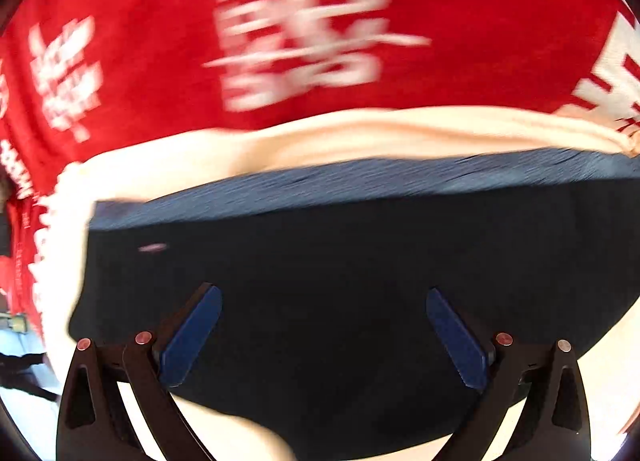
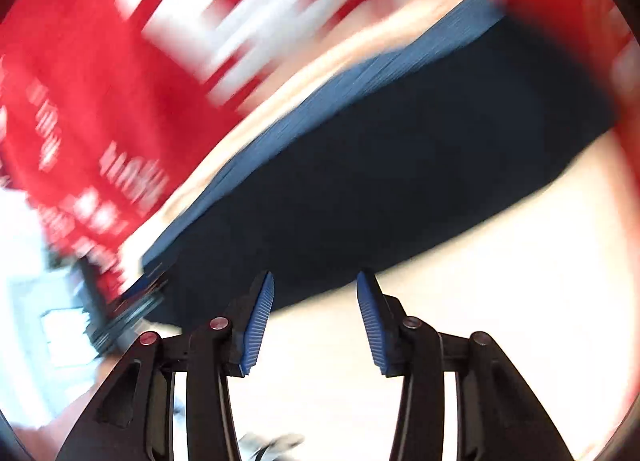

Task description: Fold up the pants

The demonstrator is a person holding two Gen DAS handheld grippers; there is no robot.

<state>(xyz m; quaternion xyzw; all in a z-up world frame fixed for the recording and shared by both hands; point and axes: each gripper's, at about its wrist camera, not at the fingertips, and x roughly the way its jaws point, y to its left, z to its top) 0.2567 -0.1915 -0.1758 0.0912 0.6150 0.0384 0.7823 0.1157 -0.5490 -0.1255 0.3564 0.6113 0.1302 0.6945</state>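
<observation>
Both black two-finger grippers, left (image 1: 324, 297) and right (image 2: 315, 281), hung released with nothing between their blue pads; dark navy folded pants (image 1: 320, 261) lay (blurred) on a cream surface (image 2: 460, 281) beside red printed cloth (image 1: 140, 41).

Bare pale table (image 2: 460, 261) beside the pants (image 2: 360, 181) seems passable.

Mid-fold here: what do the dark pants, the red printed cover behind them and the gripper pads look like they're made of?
Pants: soft matte navy fabric; a lighter ribbed band along the far edge suggests knit elastic. Red cover: probably printed cloth or banner; white characters, too blurred to judge weave or sheen. Left gripper pads: blue, matte. Right gripper pads: blue, finely ridged, likely rubber or plastic.
</observation>
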